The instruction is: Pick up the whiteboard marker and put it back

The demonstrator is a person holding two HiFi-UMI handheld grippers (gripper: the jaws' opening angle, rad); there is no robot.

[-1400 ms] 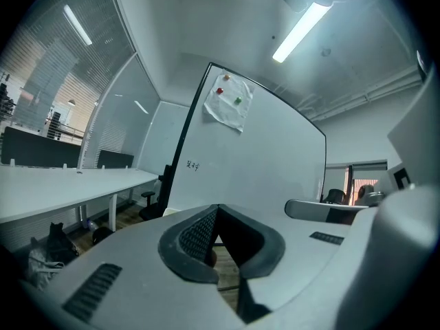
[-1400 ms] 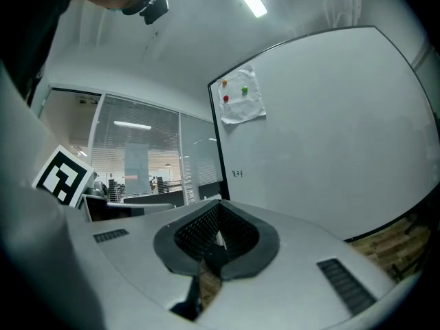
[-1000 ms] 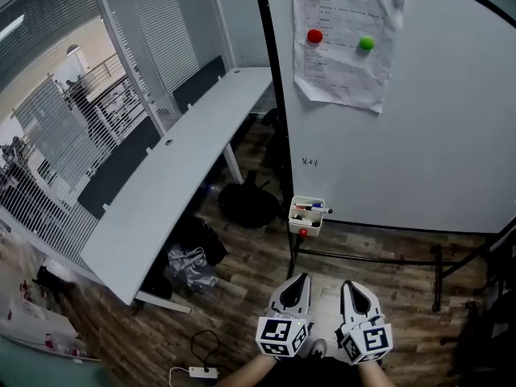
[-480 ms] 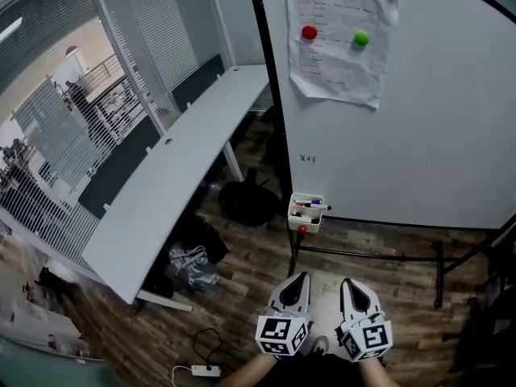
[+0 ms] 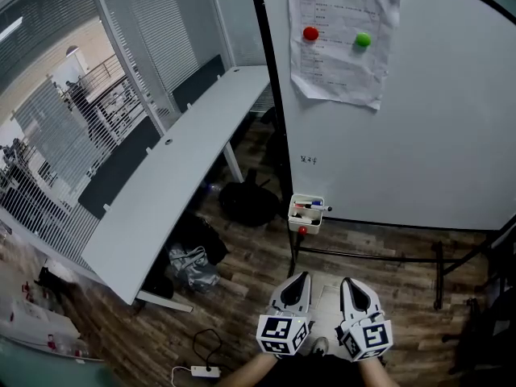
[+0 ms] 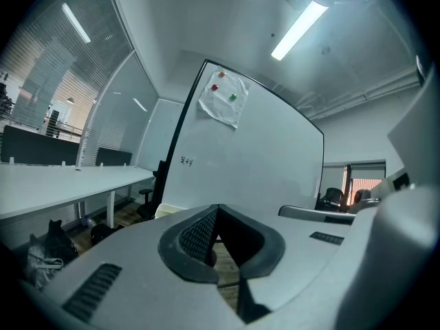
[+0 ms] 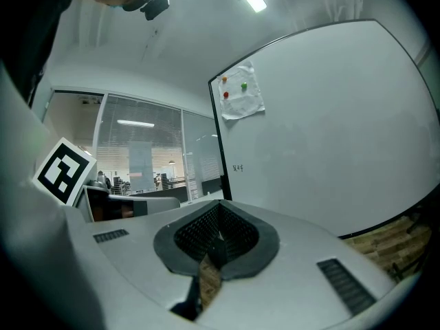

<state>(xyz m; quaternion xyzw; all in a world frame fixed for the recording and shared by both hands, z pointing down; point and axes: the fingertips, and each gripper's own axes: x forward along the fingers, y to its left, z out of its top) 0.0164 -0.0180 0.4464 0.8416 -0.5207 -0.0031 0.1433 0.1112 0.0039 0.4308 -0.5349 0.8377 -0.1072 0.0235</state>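
Both closed and empty, the grey left tool [image 5: 297,284] and grey right tool [image 5: 351,287] hang well apart from the whiteboard markers [image 5: 310,205] lying in a small white tray [image 5: 305,221] (fixed at the lower corner of the large white whiteboard [image 5: 419,119]). Arriving unopened could knock the tray or scatter pens.

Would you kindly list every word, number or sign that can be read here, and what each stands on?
Nothing can be read for certain.
On the printed sheet pinned to the whiteboard: print too small to read.
On the whiteboard, the handwritten mark: too small to read.
On the marker cubes: black-and-white square patterns, no words.
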